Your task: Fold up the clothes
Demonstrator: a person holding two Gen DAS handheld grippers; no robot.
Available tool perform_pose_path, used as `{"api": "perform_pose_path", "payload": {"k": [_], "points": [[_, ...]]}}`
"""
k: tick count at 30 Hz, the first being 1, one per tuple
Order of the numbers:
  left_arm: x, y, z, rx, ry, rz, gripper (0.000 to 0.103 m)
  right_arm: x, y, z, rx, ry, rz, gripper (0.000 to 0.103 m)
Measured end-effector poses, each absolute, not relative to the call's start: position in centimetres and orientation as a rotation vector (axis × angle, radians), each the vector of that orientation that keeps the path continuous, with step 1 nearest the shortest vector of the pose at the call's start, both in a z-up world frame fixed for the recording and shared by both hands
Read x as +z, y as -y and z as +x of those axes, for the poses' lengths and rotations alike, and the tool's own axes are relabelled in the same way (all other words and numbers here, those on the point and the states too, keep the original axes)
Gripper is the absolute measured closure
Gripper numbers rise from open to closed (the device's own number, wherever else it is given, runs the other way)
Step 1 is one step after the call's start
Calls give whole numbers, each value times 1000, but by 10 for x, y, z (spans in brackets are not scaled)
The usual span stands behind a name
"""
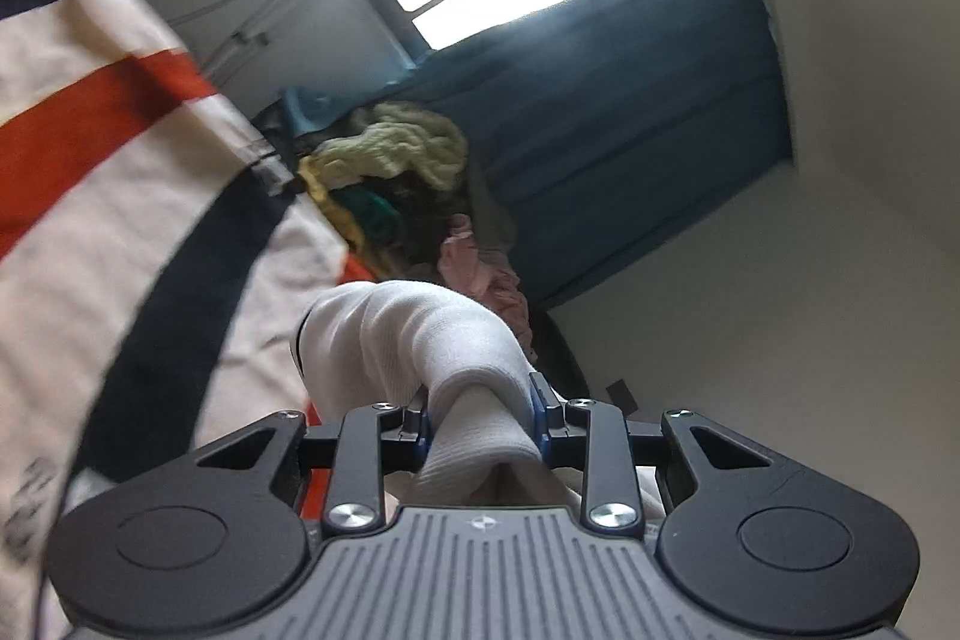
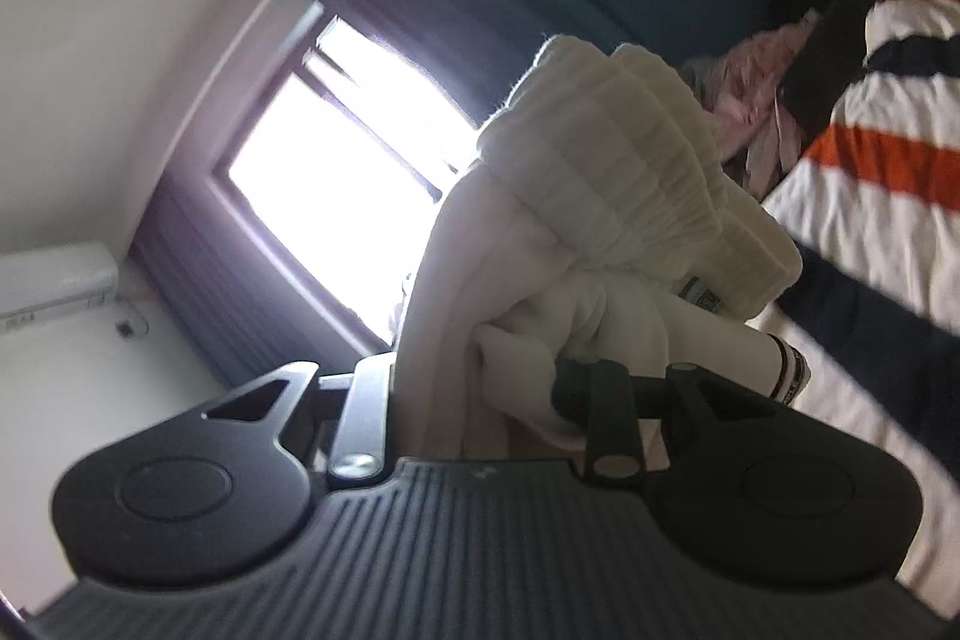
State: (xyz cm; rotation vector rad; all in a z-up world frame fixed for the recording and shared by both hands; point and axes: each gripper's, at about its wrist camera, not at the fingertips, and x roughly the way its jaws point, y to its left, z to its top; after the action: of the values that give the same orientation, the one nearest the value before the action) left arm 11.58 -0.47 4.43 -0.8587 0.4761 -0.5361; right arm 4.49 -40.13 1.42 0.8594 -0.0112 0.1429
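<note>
A white knit garment [image 1: 390, 334] bunches in front of my left gripper [image 1: 480, 418], which is shut on a ribbed fold of it between the blue-edged pads. In the right wrist view the same kind of white fabric, with a gathered ribbed band [image 2: 600, 172] and a small label, hangs over my right gripper [image 2: 480, 376]. Both right fingers are buried in the cloth and shut on it. Both grippers are held up off the bed, pointing roughly level toward the window wall.
A bed cover [image 1: 120, 160] striped white, orange and navy lies beside both grippers [image 2: 870, 160]. A pile of clothes [image 1: 396, 148], yellow, green, dark and pink [image 2: 750, 94], sits at its far end. Beyond are blue curtains [image 1: 630, 130], a bright window [image 2: 336, 160] and an air conditioner [image 2: 54, 280].
</note>
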Motion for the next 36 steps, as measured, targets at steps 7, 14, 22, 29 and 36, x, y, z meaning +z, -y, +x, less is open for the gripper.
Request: {"api": "perform_pose_path", "payload": {"k": [7,14,22,29,36], "points": [[55,106,208,-568,-540,-749,72,-1,473,94,38,51,998,72],[36,195,281,-684,-516,-700,72,-31,544,131,-12,120,1040,72],[-28,272,327,-752,-588,-586,72,-86,591,141,-150,202,1081,72],[-84,283,325,-740,-690,-437,69,-123,584,127,-256,-61,1051,71],[-141,253,276,-614,-745,-354,52,-199,548,82,-336,-292,1231,65]]}}
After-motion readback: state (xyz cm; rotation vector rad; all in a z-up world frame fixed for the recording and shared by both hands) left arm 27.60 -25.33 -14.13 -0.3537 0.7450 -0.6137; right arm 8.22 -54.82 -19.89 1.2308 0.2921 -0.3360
